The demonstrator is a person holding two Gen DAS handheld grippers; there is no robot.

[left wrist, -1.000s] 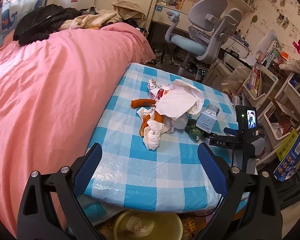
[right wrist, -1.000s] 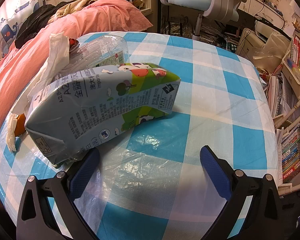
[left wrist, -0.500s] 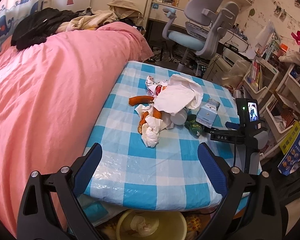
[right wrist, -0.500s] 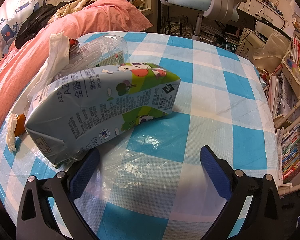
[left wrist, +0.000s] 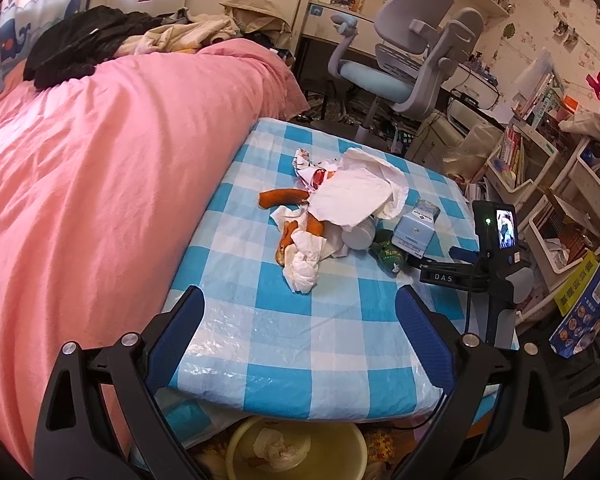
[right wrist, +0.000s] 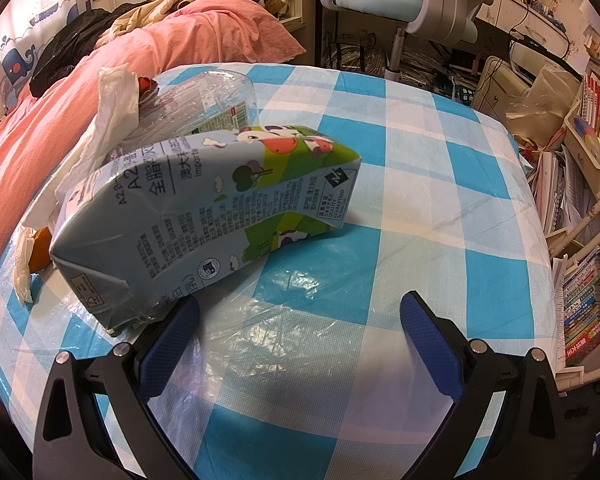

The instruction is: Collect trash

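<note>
A pile of trash lies on the blue-checked table: white tissues, orange peels, a clear plastic bottle, a green wrapper and a milk carton. My left gripper is open and empty, above the table's near edge. My right gripper is open and low over the table. The carton lies just ahead of its left finger, with the clear bottle and a tissue behind. The right gripper also shows in the left wrist view, beside the carton.
A yellow basin holding tissues stands on the floor under the table's near edge. A pink bed borders the table on the left. A desk chair stands behind, and bookshelves crowd the right side.
The left gripper has drawn back and risen a little, so the table looks smaller and more of the yellow basin shows. The right gripper has not moved.
</note>
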